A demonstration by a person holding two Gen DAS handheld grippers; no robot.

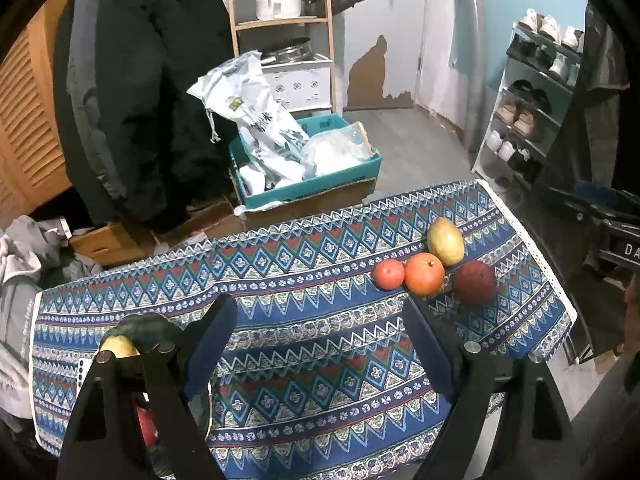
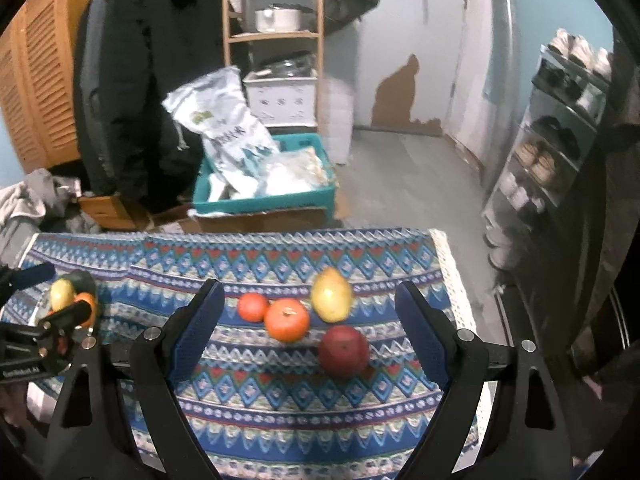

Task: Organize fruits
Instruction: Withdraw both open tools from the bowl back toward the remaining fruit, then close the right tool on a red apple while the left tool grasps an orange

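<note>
Through the left wrist camera, your left gripper (image 1: 320,344) hangs over the near half of the patterned tablecloth (image 1: 304,264) with its jaws spread wide and nothing between them, so it is free to take a fruit. Four loose fruits sit grouped toward the far right corner: a mango (image 1: 445,241), a large orange (image 1: 424,273), a small tomato-red fruit (image 1: 389,274) touching the orange, and a dark red apple (image 1: 475,283) just beside them. At your left, partly behind the left finger, a dark bowl (image 1: 144,326) already holds a yellow fruit (image 1: 119,346), which suggests it is the collecting place. Through the right wrist camera, your right gripper (image 2: 310,324) is also wide open and empty, and it frames the same cluster: the small red fruit (image 2: 252,306), orange (image 2: 287,319), mango (image 2: 331,293) and apple (image 2: 344,351) lie between its fingers, apparently lined up for a pick. The bowl (image 2: 82,282) sits well apart at the left edge, holding a yellow fruit (image 2: 62,294) and an orange one (image 2: 86,307), with the left gripper's body just in front.
</note>
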